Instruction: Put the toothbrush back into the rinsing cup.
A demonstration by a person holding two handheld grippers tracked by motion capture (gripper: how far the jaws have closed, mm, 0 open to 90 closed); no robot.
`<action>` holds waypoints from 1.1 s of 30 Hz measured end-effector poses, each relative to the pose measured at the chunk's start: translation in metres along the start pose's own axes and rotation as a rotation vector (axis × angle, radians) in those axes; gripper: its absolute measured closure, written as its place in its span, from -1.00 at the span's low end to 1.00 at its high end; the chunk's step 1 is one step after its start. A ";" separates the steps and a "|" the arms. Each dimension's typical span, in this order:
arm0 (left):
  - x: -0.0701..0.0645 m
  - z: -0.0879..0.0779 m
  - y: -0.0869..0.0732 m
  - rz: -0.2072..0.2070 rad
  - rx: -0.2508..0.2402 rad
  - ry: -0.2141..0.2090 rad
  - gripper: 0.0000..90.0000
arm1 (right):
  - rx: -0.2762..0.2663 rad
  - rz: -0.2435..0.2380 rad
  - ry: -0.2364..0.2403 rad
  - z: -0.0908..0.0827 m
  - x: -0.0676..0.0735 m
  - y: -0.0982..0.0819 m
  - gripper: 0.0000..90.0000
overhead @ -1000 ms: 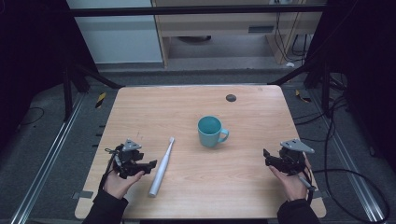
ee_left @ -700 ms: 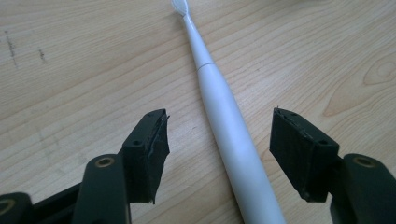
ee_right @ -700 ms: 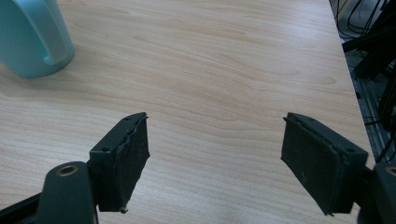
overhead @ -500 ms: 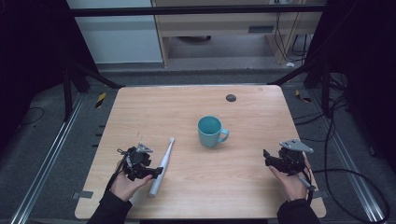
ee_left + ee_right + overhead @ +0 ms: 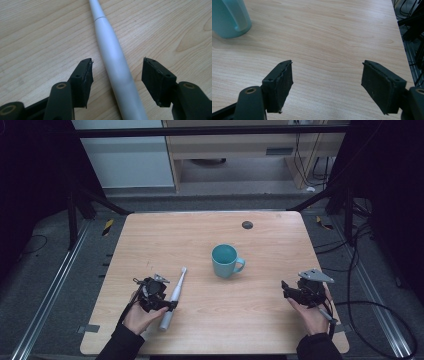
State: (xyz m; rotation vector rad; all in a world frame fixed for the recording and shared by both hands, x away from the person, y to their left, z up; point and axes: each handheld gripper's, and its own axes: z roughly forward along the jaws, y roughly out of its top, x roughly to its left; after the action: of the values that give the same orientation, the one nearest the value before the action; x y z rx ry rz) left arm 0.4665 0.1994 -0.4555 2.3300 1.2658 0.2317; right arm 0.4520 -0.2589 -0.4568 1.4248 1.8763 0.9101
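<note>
So right now we've got the left hand-held gripper (image 5: 165, 301) down at the near left of the counter (image 5: 210, 227), straddling a white electric-toothbrush-looking handle (image 5: 117, 72), and its jaws have just been closing in with the handle sitting between them but the pads (image 5: 86, 80) aren't pressing on it yet, there's a gap of bare wood on both sides in the left gripper view. So it's released for now, nothing grasped. The handle lies flat on the counter, fat end toward us and the thin neck pointing away toward the middle. Our take on doing this bit well: the handle sits a touch closer to one pad than the other, so we'd center it first, otherwise the nearer pad probably nudges the round body and it rolls off. Squeezing on the thick part where we are seems smarter than the skinny neck, and we'd keep the jaws low so the pads catch the widest line of it. The right hand-held gripper (image 5: 291, 291) hangs at the near right with its jaws wide apart over bare wood, holding nothing. Farther out, a teal mug (image 5: 226, 261) stands upright mid-counter, well apart from the handle, with a small dark round thing (image 5: 247, 225) near the far edge. Brands or writing: we can't spot any readable on the handle, mug or grippers.
</note>
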 end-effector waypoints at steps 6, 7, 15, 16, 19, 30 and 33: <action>-0.002 0.007 0.003 0.000 0.042 0.006 -0.01 | 0.005 -0.001 0.002 0.000 0.000 0.000 -0.43; -0.002 0.008 0.003 -0.005 0.045 0.005 0.00 | 0.005 -0.003 0.003 0.000 0.000 0.000 -0.43; 0.000 0.013 0.003 -0.018 0.081 -0.005 0.11 | 0.013 -0.009 0.002 0.001 0.001 0.000 -0.41; 0.000 0.013 0.004 -0.019 0.085 -0.006 0.13 | 0.014 -0.009 0.002 0.001 0.001 0.000 -0.41; 0.001 0.014 0.004 -0.020 0.099 -0.006 0.19 | 0.015 -0.010 0.003 0.001 0.001 0.000 -0.41; 0.002 0.016 0.004 -0.030 0.129 -0.015 0.36 | 0.018 -0.015 0.004 0.002 0.001 0.000 -0.39; 0.003 0.016 0.004 -0.027 0.132 -0.014 0.42 | 0.018 -0.016 0.004 0.002 0.001 0.000 -0.39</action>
State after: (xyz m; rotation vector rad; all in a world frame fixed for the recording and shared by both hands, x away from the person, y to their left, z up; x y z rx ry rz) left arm 0.4770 0.1949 -0.4677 2.4188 1.3424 0.1263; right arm 0.4532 -0.2579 -0.4577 1.4179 1.9007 0.8914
